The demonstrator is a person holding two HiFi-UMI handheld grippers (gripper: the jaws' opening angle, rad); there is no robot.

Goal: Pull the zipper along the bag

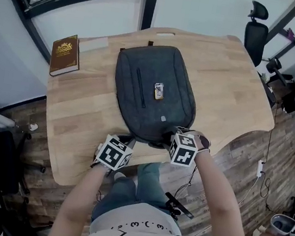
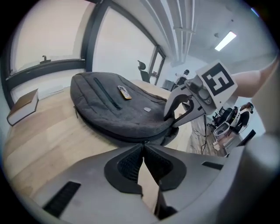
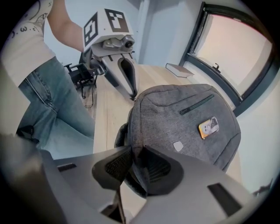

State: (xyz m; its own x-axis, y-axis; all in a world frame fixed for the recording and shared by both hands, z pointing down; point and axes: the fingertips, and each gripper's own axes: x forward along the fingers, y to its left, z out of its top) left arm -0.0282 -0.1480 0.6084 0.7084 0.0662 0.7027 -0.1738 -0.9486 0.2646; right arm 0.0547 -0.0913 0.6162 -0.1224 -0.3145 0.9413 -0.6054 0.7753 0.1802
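Evidently the bench [image 1: 83,105] carries the bag [image 1: 153,96] flat, near our edge. Our right gripper [image 3: 131,151] clamps its fingers on the bag's near corner, likely to anchor it. Our left gripper [image 2: 143,146] has its fingers pinched together at the zipper [image 2: 115,134], seemingly to drag it along.

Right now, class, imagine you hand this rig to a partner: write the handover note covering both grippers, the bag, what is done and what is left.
Left gripper: shut, tips at the zipper seam along the near edge of the backpack; whether it pinches the pull is unclear.
Right gripper: shut on a fold of the backpack at its near end, bracing it.
The backpack lies flat on the wooden table.
Done: both grippers in place.
Left: draw the zipper along the seam; progress so far cannot be judged.
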